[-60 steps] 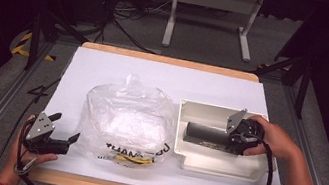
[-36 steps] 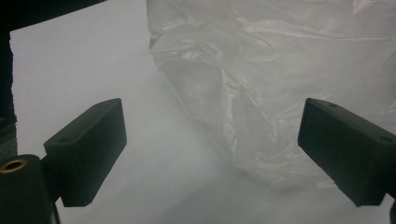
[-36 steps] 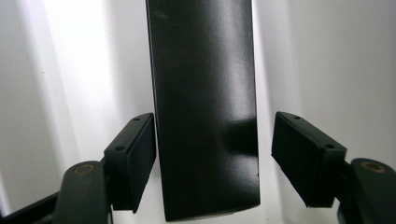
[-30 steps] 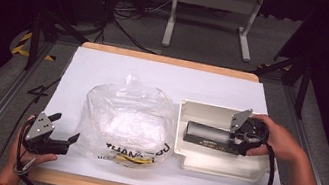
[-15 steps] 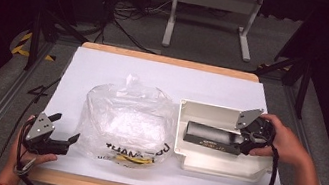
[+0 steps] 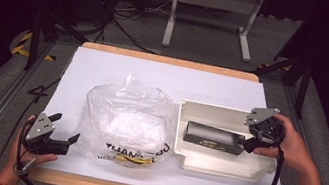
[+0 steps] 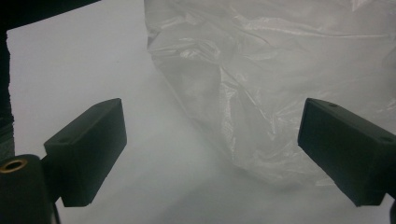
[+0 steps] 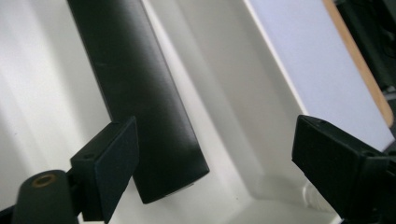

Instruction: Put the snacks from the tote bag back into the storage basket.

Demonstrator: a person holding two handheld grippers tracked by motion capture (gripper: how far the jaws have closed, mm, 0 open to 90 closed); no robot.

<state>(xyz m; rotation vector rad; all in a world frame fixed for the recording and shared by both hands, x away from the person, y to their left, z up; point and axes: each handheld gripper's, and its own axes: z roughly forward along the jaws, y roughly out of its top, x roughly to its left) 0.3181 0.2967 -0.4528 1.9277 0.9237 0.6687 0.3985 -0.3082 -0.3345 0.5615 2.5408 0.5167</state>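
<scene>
A long black box [image 6: 213,137] lies flat in a shallow white tray [image 6: 221,167] on the right side of the table [image 6: 106,65], its length running left to right. The tray sits on the white table cover, just right of a crumpled clear plastic bag [image 6: 124,121] with black and yellow print along its near edge.

The right gripper [image 6: 251,143] is held at the right end of the box, over the tray's right side. Its jaws have just been opening; in the right gripper view they stand wide apart, with the end of the black box [image 8: 140,93] beside the left jaw and nothing pressed between the pads. The box rests on the tray floor [image 8: 224,84], released. The table's wooden edge shows beyond the tray wall.

The left gripper [image 6: 62,137] rests at the near left corner of the table, held in the person's left hand [image 6: 27,158], pointing right toward the bag. Its jaws are spread wide and hold nothing; in the left gripper view the plastic bag [image 7: 280,70] lies just ahead of them on the white cover.
</scene>
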